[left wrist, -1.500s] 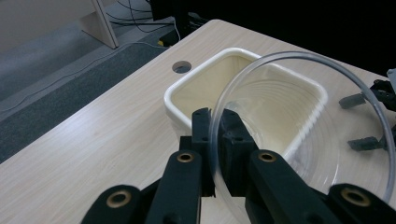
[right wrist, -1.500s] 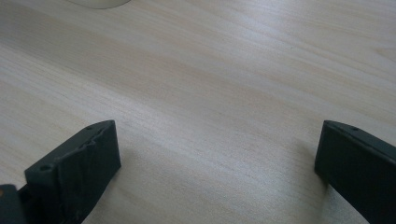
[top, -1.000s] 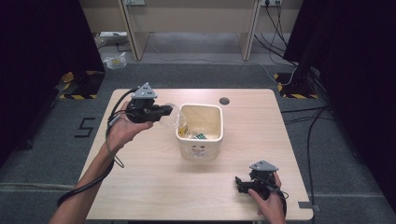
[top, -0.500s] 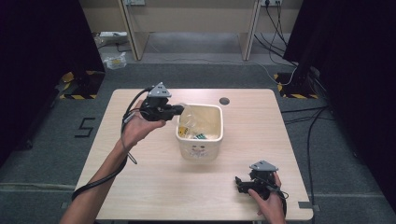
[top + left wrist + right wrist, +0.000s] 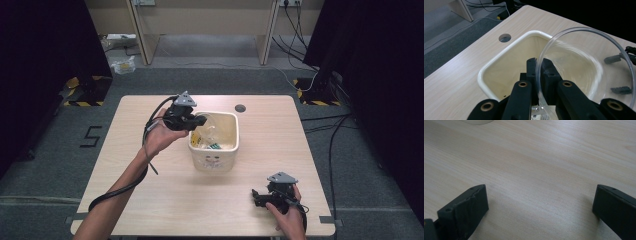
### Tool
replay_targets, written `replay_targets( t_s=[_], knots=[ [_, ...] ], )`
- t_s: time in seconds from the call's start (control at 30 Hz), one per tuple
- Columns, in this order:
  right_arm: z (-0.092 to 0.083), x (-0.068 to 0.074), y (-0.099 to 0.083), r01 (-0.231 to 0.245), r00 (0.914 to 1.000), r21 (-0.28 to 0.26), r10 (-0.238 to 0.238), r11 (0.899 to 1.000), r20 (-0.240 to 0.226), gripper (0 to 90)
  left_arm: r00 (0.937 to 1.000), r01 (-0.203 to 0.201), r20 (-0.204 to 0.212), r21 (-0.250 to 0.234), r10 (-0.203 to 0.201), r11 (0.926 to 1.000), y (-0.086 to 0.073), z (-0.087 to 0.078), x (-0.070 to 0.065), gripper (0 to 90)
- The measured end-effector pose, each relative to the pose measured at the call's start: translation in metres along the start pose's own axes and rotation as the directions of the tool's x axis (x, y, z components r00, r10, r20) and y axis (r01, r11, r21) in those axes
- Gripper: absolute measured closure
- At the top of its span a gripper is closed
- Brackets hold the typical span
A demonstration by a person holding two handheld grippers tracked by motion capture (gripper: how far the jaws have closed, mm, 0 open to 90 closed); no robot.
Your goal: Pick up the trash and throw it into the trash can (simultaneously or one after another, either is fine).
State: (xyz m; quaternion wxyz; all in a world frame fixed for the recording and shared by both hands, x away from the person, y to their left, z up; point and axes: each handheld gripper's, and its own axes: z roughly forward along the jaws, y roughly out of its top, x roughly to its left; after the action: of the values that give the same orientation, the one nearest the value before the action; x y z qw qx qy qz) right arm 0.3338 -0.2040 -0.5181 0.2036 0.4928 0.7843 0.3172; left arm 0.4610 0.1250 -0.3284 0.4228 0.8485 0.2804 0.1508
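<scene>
A clear plastic cup is pinched by its rim between the closed jaws of the left gripper; one jaw sits inside the wall, the other outside. The cup is held tilted on its side above the near-left rim of the cream tub, its mouth turned toward the gripper. In the high view the cup is seen over the tub's left half, with small items lying at the tub's bottom. The right gripper is rested low at the near-right part of the table, well apart from the tub. Its jaws are spread wide, with bare wood between them.
</scene>
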Motion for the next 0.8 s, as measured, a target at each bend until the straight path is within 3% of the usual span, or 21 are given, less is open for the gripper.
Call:
replay_targets(
  t_s=[0.5, 0.7, 0.8],
  knots=[
    [0.0, 0.0, 0.0, 0.0, 1.0, 0.0, 0.0, 1.0, 0.0, 0.4, 1.0, -0.008, 0.006, 0.044, 0.007, 0.999, -0.003, 0.029, -0.005, 83.2],
    [0.0, 0.0, 0.0, 0.004, 1.0, -0.001, -0.004, 1.0, 0.001, 0.4, 0.9999, 0.008, 0.007, 0.055, -0.008, 0.9985, -0.006, 0.039, -0.003, 78.1],
    [0.0, 0.0, 0.0, 0.004, 1.0, -0.001, -0.004, 1.0, 0.001, 0.4, 0.9999, 0.013, 0.004, 0.045, -0.013, 0.9989, -0.007, 0.041, -0.002, 69.9]
  ],
)
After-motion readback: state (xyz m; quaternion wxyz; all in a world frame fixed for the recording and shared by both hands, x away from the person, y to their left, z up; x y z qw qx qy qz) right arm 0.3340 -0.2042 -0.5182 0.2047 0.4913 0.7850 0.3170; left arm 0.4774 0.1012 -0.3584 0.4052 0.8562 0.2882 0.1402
